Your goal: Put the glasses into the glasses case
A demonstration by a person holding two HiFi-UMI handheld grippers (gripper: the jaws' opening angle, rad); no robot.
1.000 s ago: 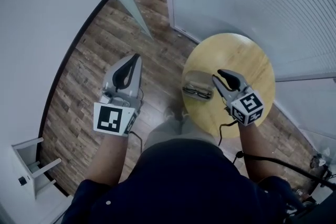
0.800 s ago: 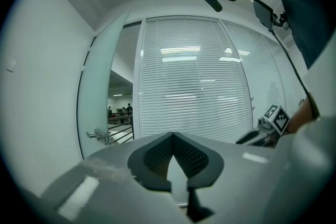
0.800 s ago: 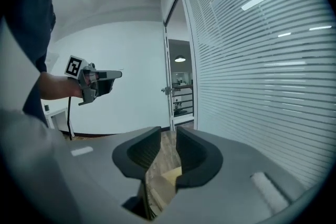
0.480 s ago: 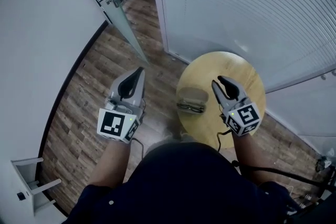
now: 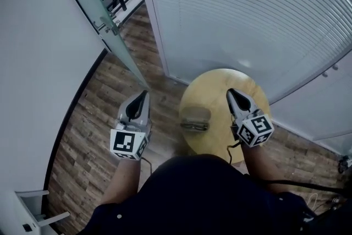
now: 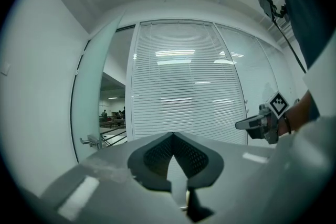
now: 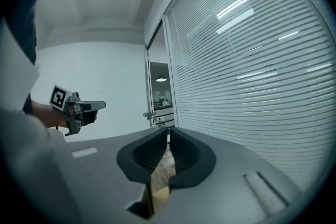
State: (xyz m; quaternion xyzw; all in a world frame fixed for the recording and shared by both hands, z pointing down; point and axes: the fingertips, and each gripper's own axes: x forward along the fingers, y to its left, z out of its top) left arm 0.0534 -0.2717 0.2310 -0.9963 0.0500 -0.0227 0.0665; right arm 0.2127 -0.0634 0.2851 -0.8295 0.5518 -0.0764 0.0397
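A round wooden table (image 5: 220, 91) stands below me in the head view. On its left part lies a greyish glasses case (image 5: 196, 114), and the dark glasses (image 5: 193, 127) lie on the table just beside its near edge. My left gripper (image 5: 144, 94) hangs shut over the floor, left of the table. My right gripper (image 5: 230, 93) is held shut above the table's right half, apart from the case. The left gripper view shows shut jaws (image 6: 172, 134) against blinds. The right gripper view shows its jaws (image 7: 168, 129) nearly touching, nothing between them.
A wall of white blinds (image 5: 247, 14) rises behind the table. A glass door with a handle (image 5: 104, 25) stands ajar at the left, over wood plank floor (image 5: 93, 113). A cable (image 5: 286, 181) trails from my right arm.
The head view has tilted up, so the table looks smaller and lower in frame. Both grippers stay shut. The right gripper sits farther right of the case than before.
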